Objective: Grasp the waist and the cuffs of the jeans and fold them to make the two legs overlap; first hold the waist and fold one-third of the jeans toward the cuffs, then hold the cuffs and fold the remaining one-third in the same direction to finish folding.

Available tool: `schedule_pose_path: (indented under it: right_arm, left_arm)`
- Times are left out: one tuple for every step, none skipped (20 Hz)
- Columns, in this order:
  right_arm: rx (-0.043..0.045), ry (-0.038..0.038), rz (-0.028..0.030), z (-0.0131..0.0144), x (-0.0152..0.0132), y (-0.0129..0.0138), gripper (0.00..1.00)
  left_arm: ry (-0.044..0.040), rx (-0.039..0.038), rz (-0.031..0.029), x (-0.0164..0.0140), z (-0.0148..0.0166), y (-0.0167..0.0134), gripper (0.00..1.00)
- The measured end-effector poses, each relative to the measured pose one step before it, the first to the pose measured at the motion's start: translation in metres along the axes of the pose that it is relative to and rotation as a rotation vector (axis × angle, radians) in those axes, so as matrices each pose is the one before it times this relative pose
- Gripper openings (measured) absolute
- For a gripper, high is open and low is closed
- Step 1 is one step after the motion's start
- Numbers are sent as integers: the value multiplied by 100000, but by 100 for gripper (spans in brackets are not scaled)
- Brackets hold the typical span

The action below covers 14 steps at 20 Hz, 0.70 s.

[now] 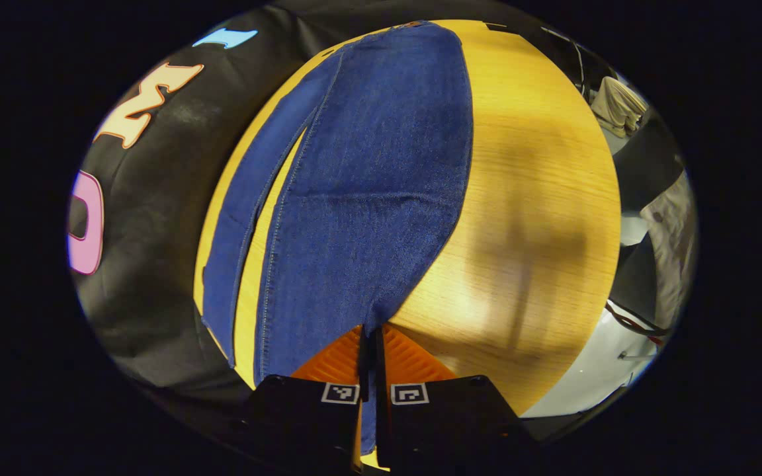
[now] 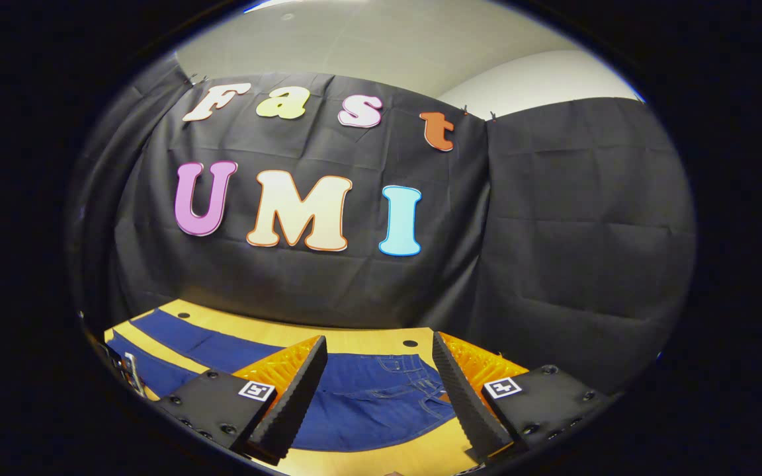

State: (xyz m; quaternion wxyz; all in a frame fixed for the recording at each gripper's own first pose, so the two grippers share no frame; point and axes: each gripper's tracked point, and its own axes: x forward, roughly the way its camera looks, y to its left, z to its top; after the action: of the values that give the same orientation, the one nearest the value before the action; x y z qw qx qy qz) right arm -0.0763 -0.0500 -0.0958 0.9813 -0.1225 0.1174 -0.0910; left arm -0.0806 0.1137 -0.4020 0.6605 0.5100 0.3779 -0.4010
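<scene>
Blue jeans point(image 1: 368, 185) lie flat on a wooden table point(image 1: 540, 198), their two legs side by side and running away from me in the left gripper view. My left gripper point(image 1: 373, 330) is shut on the near hem of the wider leg, and a strip of denim shows between its fingers. In the right gripper view the waist end of the jeans point(image 2: 381, 390), with pockets and seams, lies just ahead, and the legs stretch off to the left. My right gripper point(image 2: 378, 340) hovers open over that waist with nothing between its fingers.
The black booth wall point(image 2: 553, 231) stands close behind the table's far edge point(image 2: 301, 334). Beyond the table's right side in the left gripper view are a white floor point(image 1: 592, 370), red and dark cables point(image 1: 632, 324) and a beige cloth point(image 1: 619, 106).
</scene>
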Motion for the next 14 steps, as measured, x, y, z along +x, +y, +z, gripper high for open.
schedule_pose_path:
  right_arm:
    - [-3045,1544,1146,-772,287,-692,100]
    - [-4135,1830,955,-786,376,-755,100]
    - [-4933,1937,170,-1146,282,-1168,100]
    - [-4165,1678,769,-888,309,-788,99]
    - [-3896,1647,1686,-1087,265,-618,99]
    - [-3833,1582,1854,-1171,304,-402,99]
    - [-4090,1501,2278,-1094,392,-237,99]
    - [-4852,1329,2314,-1171,404,-88,99]
    - [-5138,1602,3464,-1168,597,212,99]
    - [-5846,2227,3971,-1339,546,482,99]
    - [-6811,2766,4476,-1746,588,484,99]
    - [-6919,2239,4544,-1514,401,629,99]
    - [-6566,1240,4168,-1081,624,1008,99]
    - [-5619,794,3756,-1011,476,919,99]
  left_arm:
    - [194,2642,2534,53,291,81,1]
    - [604,2144,2209,-72,-32,-94,0]
    - [405,836,1632,64,17,53,0]
    - [1227,-459,937,83,-188,-18,0]
    - [533,-952,272,141,-16,-32,0]
    - [1204,-1650,-106,-116,-109,-158,0]
    - [237,-1629,-515,39,58,-19,0]
    - [679,-1777,-625,-56,-2,76,0]
    - [19,-1838,-657,0,169,98,0]
    - [716,-2617,-111,-36,-122,-67,0]
    - [472,-2026,-42,8,0,20,0]
    - [1021,-1583,61,105,21,54,0]
    - [995,-1707,400,-1,0,39,0]
    - [932,-898,245,-50,-97,-98,0]
